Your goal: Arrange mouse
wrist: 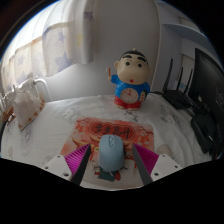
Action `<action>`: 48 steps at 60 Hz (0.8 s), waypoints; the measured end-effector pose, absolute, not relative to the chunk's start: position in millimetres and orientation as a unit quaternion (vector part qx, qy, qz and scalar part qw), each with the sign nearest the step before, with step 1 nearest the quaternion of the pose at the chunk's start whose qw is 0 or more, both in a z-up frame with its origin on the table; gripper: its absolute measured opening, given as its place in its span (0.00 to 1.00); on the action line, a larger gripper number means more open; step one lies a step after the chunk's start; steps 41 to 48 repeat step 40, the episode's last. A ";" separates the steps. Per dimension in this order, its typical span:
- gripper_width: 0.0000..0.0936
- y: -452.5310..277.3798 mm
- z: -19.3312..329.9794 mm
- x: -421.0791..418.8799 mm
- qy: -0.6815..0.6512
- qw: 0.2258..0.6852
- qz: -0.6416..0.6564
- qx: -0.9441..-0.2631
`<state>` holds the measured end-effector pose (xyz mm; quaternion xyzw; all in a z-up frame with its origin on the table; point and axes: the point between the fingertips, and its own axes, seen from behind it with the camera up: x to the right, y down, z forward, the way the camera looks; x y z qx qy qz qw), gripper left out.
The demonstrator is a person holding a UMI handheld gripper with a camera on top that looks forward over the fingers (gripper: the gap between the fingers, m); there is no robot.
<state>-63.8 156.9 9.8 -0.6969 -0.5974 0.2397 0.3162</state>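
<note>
A light blue computer mouse (110, 152) lies on a patterned reddish mouse mat (108, 133) on the white table. It stands between the two fingers of my gripper (111, 163), whose magenta pads (77, 160) flank it. A narrow gap shows at each side of the mouse, so the fingers are open around it and the mouse rests on the mat.
A cartoon boy figurine (129, 80) in a blue outfit stands beyond the mat. A white bag (27, 100) sits to the left. A black router with antennas (178, 92) and a dark monitor (208, 100) stand to the right. A wall lies behind.
</note>
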 end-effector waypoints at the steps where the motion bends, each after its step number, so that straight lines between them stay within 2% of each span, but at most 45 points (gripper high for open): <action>1: 0.91 152.8 16.1 -58.8 -0.598 0.311 0.242 -0.698; 12: 0.91 107.6 93.0 23.1 -0.615 0.288 0.238 -0.694; 22: 0.91 83.3 126.8 77.5 -0.632 0.302 0.227 -0.676; 48: 0.91 72.6 127.1 99.0 -0.632 0.306 0.216 -0.678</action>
